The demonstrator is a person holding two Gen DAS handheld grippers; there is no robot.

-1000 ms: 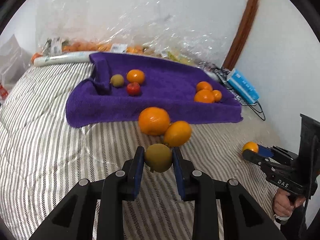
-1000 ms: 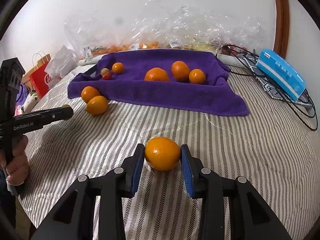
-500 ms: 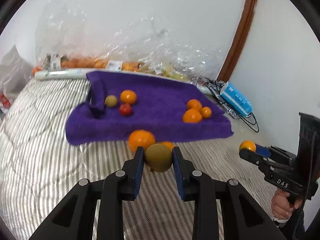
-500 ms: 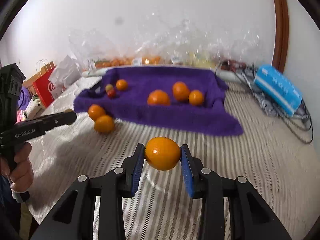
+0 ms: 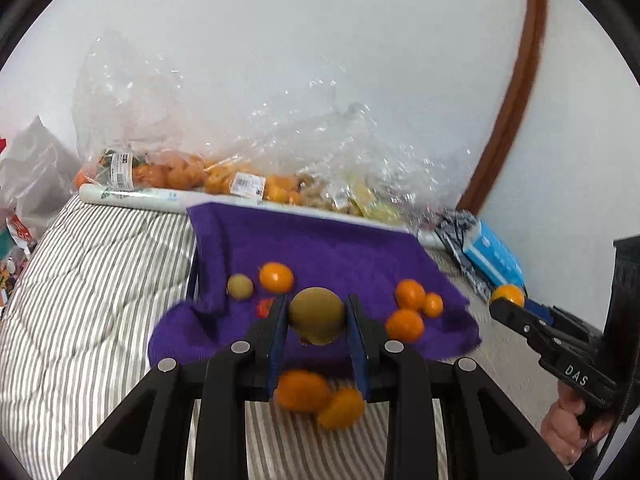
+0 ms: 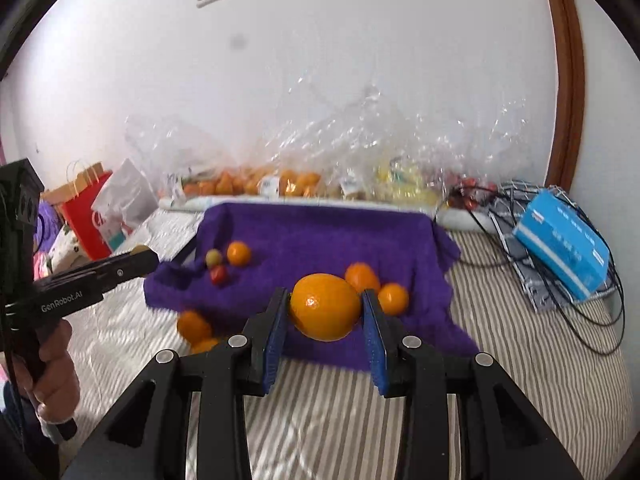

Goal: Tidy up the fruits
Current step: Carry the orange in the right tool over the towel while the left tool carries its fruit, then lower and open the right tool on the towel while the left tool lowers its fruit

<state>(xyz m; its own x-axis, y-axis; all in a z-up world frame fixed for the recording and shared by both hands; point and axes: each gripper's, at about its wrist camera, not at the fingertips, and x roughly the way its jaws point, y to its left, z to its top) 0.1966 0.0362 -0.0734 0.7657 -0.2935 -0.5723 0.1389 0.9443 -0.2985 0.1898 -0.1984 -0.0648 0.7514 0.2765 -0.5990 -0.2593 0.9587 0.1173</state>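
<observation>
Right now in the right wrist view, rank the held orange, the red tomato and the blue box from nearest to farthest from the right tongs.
1. Held orange, clamped between the right tongs.
2. Red tomato, ahead left on the purple towel.
3. Blue box, far right on the striped bedding.

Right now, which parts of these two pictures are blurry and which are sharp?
Left wrist view: the two oranges on the bedding are smeared by motion, while the left gripper and its green fruit stay sharp. Right wrist view: the purple towel and plastic bags look soft; the right gripper and its orange are crisp.
</observation>
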